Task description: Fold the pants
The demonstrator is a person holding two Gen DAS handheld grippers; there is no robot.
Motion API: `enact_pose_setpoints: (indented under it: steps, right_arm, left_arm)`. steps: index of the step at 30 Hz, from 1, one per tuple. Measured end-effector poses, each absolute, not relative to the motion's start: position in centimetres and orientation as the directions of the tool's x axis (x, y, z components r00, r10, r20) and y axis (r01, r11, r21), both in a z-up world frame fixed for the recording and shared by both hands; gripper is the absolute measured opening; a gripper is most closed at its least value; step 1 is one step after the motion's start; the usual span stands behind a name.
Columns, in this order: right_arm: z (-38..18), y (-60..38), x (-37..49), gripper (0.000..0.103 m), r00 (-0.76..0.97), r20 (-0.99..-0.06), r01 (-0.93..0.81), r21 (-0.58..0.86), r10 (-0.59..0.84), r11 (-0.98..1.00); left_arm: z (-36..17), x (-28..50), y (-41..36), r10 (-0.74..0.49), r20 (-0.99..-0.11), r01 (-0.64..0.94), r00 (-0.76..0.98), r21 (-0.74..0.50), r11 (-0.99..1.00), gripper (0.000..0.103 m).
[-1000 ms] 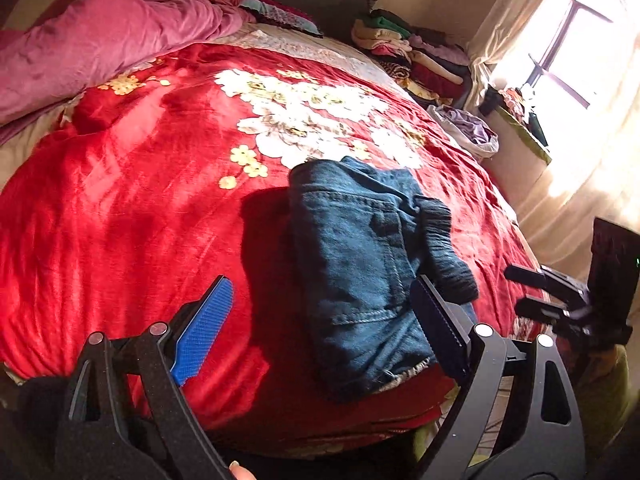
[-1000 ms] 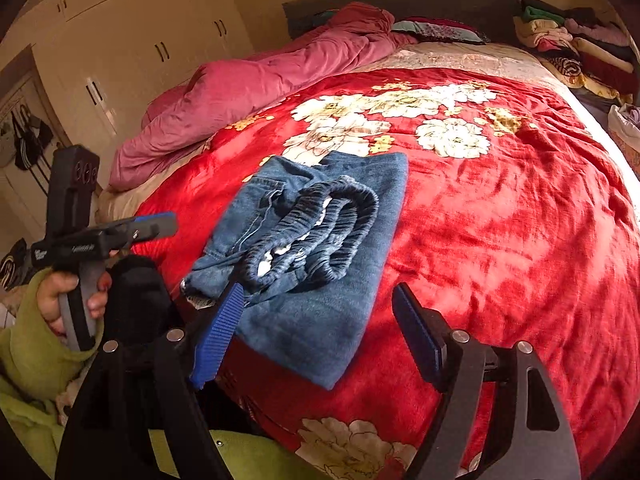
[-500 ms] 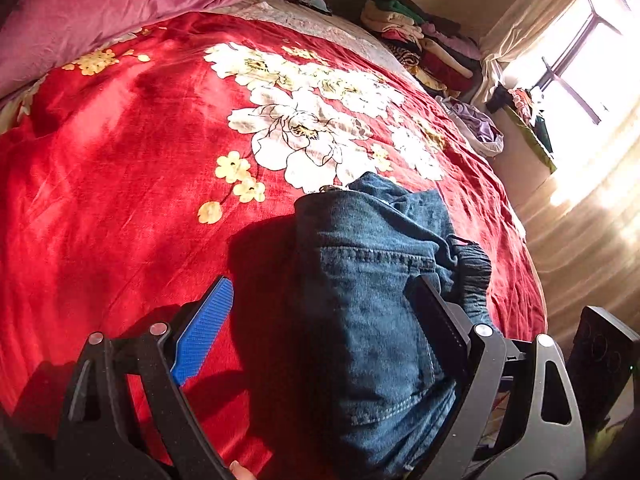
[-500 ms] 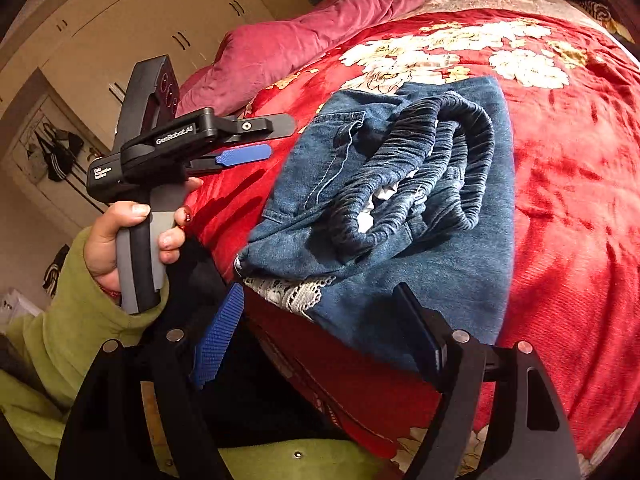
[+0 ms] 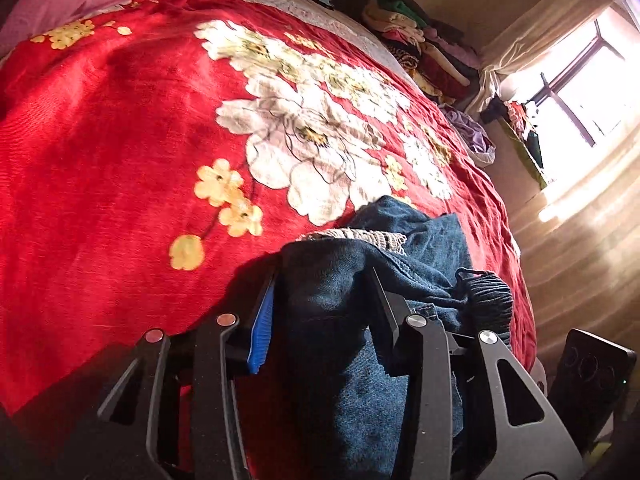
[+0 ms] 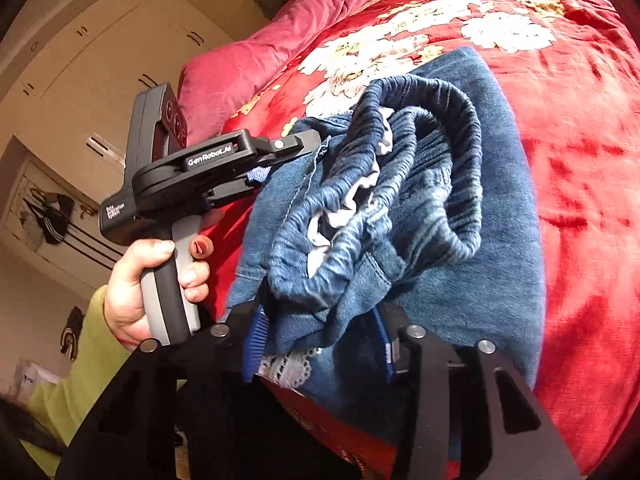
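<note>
Both grippers closing on the folded blue denim pants (image 6: 460,240) at near bed edge. Left gripper (image 5: 320,304) and right gripper (image 6: 316,340) tips buried in cloth, contact unclear. Ribbed elastic waistband, lace hem. Plush red floral bedspread (image 5: 100,160) beyond.

The wide red floral bedspread (image 5: 120,160) lies bare left of and beyond the bunched blue denim pants (image 5: 360,280). A rumpled pink duvet (image 6: 280,40) and stacked folded clothes (image 5: 420,52) block the bed's far end.
</note>
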State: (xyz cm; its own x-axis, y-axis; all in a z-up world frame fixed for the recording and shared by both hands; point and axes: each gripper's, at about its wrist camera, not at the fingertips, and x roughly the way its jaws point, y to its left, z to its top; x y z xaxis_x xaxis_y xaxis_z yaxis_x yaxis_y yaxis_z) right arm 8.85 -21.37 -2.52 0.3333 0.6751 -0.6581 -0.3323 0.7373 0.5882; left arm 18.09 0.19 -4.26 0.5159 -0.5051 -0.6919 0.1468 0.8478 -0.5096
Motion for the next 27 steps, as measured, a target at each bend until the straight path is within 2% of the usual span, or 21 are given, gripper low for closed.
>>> enact_pose_setpoints:
  steps: [4,5,7,14,17,20,22,24,27]
  right_arm:
    - [-3.3,-21.1,9.4,0.04,0.341,-0.659,-0.347,0.574,0.67,0.741]
    - [-3.9,-21.1,9.5,0.035,0.341,-0.665,-0.339,0.572,0.664,0.747]
    - [-4.4,-21.6,9.4,0.034,0.341,-0.658,-0.326,0.587,0.671,0.741]
    - [-3.9,-22.4,7.8,0.034,0.351,-0.7,-0.353,0.516,0.622,0.78]
    - [-3.2,-22.1,7.4,0.04,0.354,-0.732,-0.372,0.461,0.582,0.806]
    - [-2.1,-22.1,6.3,0.047,0.377,-0.753,-0.396,0.395,0.539,0.829]
    - [-1.3,-22.5,5.3,0.049,0.389,-0.744,-0.422,0.38,0.543,0.823]
    - [-0.4,-23.0,4.0,0.049,0.407,-0.731,-0.459,0.355,0.548,0.814]
    - [0.8,-22.3,2.0,0.051,0.444,-0.709,-0.562,0.255,0.547,0.787]
  left_arm:
    - [-4.3,18.1,1.7,-0.469,-0.687,0.115,0.555,-0.495,0.861,0.033]
    - [-4.6,18.1,1.7,-0.468,-0.69,0.112,0.552,-0.495,0.862,0.036]
    - [-4.9,18.0,1.4,-0.459,-0.691,0.123,0.559,-0.478,0.87,0.037]
    - [-4.9,17.7,0.7,-0.421,-0.686,0.154,0.593,-0.417,0.896,0.042]
    - [-4.7,17.3,0.5,-0.416,-0.685,0.171,0.598,-0.398,0.901,0.043]
    - [-4.1,16.7,0.9,-0.406,-0.682,0.159,0.608,-0.396,0.904,0.049]
    - [-3.0,15.7,1.0,-0.403,-0.668,0.162,0.626,-0.393,0.905,0.051]
    - [-1.9,14.4,1.0,-0.408,-0.652,0.178,0.639,-0.39,0.903,0.057]
    - [-0.6,13.1,0.5,-0.417,-0.651,0.21,0.634,-0.374,0.903,0.06]
